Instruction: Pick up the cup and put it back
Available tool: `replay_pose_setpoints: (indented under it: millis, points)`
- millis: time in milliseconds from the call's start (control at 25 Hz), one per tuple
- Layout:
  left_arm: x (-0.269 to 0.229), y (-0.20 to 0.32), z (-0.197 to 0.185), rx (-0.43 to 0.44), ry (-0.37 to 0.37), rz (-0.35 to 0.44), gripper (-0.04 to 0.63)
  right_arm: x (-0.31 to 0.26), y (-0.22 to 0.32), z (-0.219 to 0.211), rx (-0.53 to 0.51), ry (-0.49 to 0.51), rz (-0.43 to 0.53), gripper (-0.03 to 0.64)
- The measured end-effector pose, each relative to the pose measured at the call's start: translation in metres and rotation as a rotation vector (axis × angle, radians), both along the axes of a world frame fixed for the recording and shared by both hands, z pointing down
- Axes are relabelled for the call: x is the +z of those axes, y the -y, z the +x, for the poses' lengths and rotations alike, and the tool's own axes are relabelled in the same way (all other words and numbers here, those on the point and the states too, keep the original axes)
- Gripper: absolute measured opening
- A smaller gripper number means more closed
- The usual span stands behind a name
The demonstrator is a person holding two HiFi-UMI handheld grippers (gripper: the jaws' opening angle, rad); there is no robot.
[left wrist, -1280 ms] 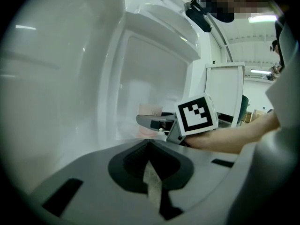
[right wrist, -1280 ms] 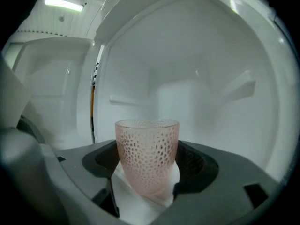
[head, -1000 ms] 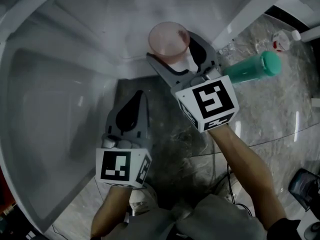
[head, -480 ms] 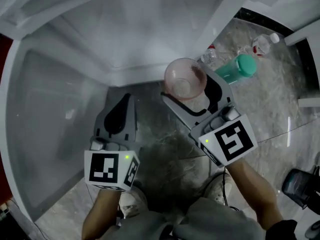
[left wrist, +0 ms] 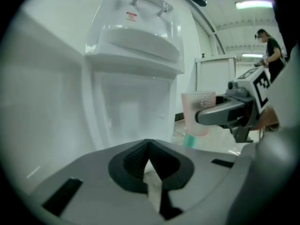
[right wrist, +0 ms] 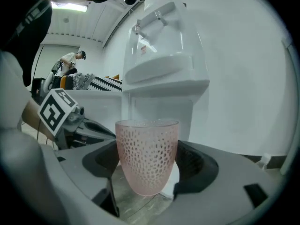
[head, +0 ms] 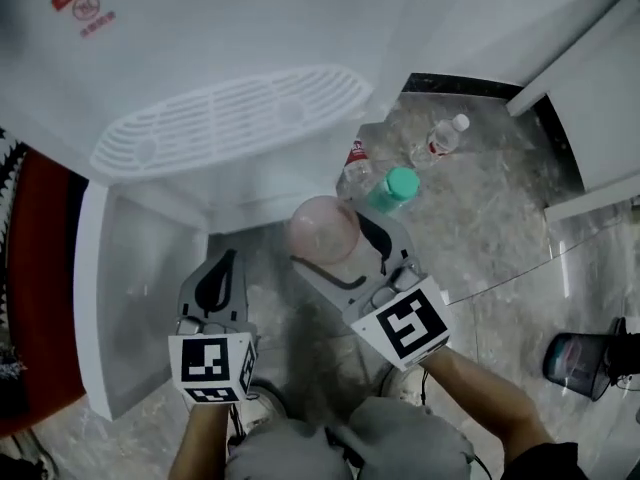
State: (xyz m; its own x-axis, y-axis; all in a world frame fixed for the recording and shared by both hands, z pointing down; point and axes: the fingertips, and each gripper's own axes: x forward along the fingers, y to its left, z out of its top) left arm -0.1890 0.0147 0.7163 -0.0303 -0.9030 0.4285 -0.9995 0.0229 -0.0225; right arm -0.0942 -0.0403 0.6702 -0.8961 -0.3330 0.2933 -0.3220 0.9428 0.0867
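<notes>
A pink translucent cup (head: 323, 226) with a dotted pattern stands upright between the jaws of my right gripper (head: 337, 246), which is shut on its sides. In the right gripper view the cup (right wrist: 147, 144) fills the gap of that gripper (right wrist: 148, 170), in front of a white water dispenser (right wrist: 164, 55). My left gripper (head: 218, 280) hangs to the left of the cup, jaws together, holding nothing. In the left gripper view its gripper (left wrist: 149, 159) is shut, and the cup (left wrist: 198, 111) shows at the right in the other gripper.
The dispenser's drip grille (head: 235, 118) is above the cup, with its open lower compartment (head: 140, 268) at left. A teal bottle (head: 395, 190) and two plastic bottles (head: 440, 140) lie on the marble floor. A person (left wrist: 269, 46) stands far behind.
Both grippers have risen and drawn back out of the white compartment. The cup came along in the right gripper. The dispenser's grille has come into view above.
</notes>
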Motion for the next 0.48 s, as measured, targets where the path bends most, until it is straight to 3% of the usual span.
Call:
replay_pose_setpoints:
  millis: [200, 400, 480]
  points:
    - [-0.085, -0.002, -0.002, 0.004, -0.005, 0.024, 0.012, -0.075, -0.014, 0.019, 0.01, 0.0, -0.023, 0.371]
    - [-0.178, -0.006, 0.032, -0.015, 0.026, -0.074, 0.012, -0.169, -0.019, 0.059, 0.044, -0.032, -0.058, 0.371]
    - [-0.225, -0.01, 0.046, -0.042, 0.0, -0.08, 0.012, -0.215, -0.027, 0.069, 0.064, -0.013, -0.084, 0.371]
